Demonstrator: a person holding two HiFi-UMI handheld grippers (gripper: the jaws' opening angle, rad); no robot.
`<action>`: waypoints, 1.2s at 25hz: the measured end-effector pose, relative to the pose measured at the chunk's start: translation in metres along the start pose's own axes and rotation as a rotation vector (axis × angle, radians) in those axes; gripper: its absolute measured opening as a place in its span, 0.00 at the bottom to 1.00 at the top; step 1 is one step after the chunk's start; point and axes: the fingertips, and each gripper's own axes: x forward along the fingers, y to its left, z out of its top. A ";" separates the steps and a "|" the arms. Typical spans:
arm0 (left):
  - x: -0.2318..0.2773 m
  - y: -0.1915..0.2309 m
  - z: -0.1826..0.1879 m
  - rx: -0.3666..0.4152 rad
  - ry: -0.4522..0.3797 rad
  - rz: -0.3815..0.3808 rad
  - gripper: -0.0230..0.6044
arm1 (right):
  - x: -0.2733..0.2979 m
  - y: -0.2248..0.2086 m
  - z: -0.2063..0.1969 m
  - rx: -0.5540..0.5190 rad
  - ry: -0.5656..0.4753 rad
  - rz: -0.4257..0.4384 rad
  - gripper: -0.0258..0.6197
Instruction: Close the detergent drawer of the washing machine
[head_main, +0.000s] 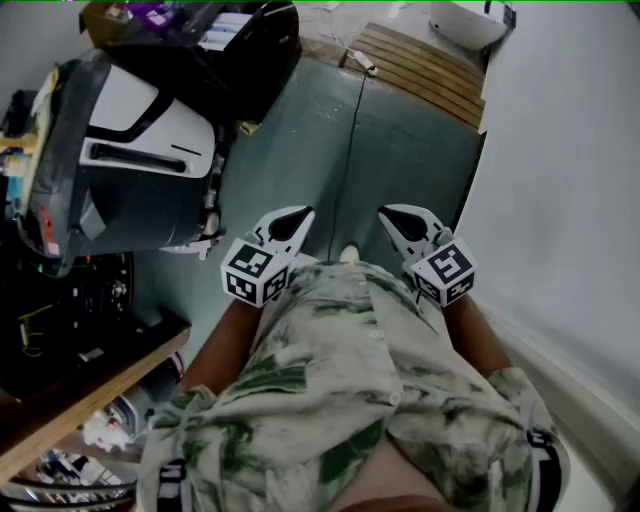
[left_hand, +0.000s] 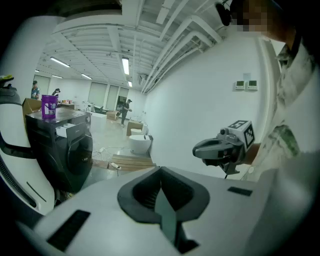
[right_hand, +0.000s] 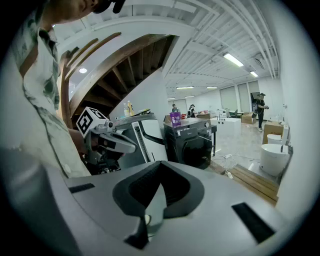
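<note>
The task seems not yet begun: the left tool (head_main: 305, 214) and the right tool (head_main: 388, 213), jaws together and empty, hang well apart from the washing machine (head_main: 258, 68) at 11 o'clock, and its drawer cannot be made out.

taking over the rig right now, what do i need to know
Left gripper: shut, empty, held close in front of the body.
Right gripper: shut, empty, level with it.
Washing machine: the black one ahead and to the left across the green floor, apart from both grippers.
Done: nothing that shows; neither gripper touches the machine. A pale piece at its top front corner may be the drawer standing out, but it is too small to be sure.
Left: walk up, check the drawer, push it in flush.
</note>
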 end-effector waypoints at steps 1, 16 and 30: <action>0.000 -0.001 0.001 0.001 -0.002 0.001 0.08 | -0.001 0.001 0.001 -0.001 0.000 0.004 0.07; -0.008 0.002 0.009 -0.017 -0.020 0.040 0.08 | -0.002 -0.009 0.019 -0.010 -0.065 0.021 0.16; -0.012 0.082 0.014 -0.094 -0.030 0.127 0.08 | 0.064 -0.044 0.029 0.008 -0.020 0.014 0.21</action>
